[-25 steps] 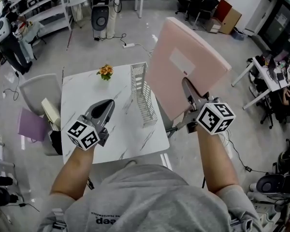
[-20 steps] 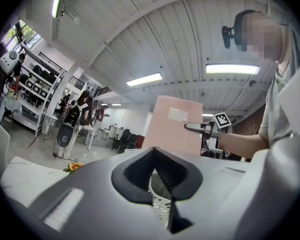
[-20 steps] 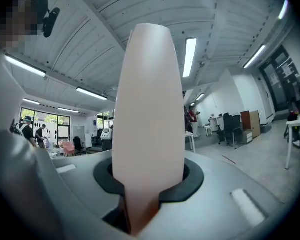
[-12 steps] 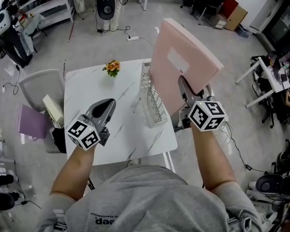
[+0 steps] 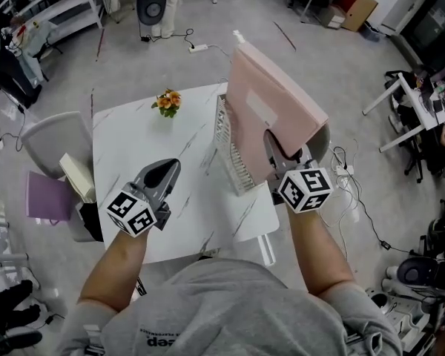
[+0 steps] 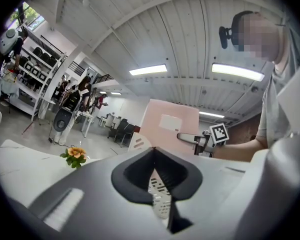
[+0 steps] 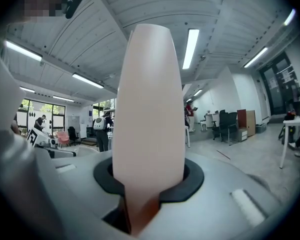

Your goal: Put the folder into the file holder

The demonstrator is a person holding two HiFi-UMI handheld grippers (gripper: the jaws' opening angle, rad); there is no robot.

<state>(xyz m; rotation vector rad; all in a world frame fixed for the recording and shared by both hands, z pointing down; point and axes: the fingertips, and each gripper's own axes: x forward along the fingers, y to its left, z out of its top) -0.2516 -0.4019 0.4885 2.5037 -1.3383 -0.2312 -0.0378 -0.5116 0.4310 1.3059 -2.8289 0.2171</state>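
Note:
A big pink folder (image 5: 271, 106) with a white label stands upright and tilted, its lower edge over the right side of the white mesh file holder (image 5: 228, 150). That holder sits on the right part of the white marble table (image 5: 133, 143). My right gripper (image 5: 276, 148) is shut on the folder's near edge, and in the right gripper view the folder (image 7: 147, 119) fills the gap between the jaws. My left gripper (image 5: 162, 178) hovers over the table's front left, shut and empty. Its own view shows the folder (image 6: 172, 126) and the holder (image 6: 139, 142) ahead.
A small pot of orange flowers (image 5: 167, 101) stands at the table's back. Left of the table are a grey chair (image 5: 48, 136), a cream box (image 5: 78, 176) and a purple seat (image 5: 48, 197). Cables lie on the floor to the right (image 5: 352, 199).
The right gripper has carried the folder left and lower, from beside the table to over the file holder. The left gripper has stayed where it was.

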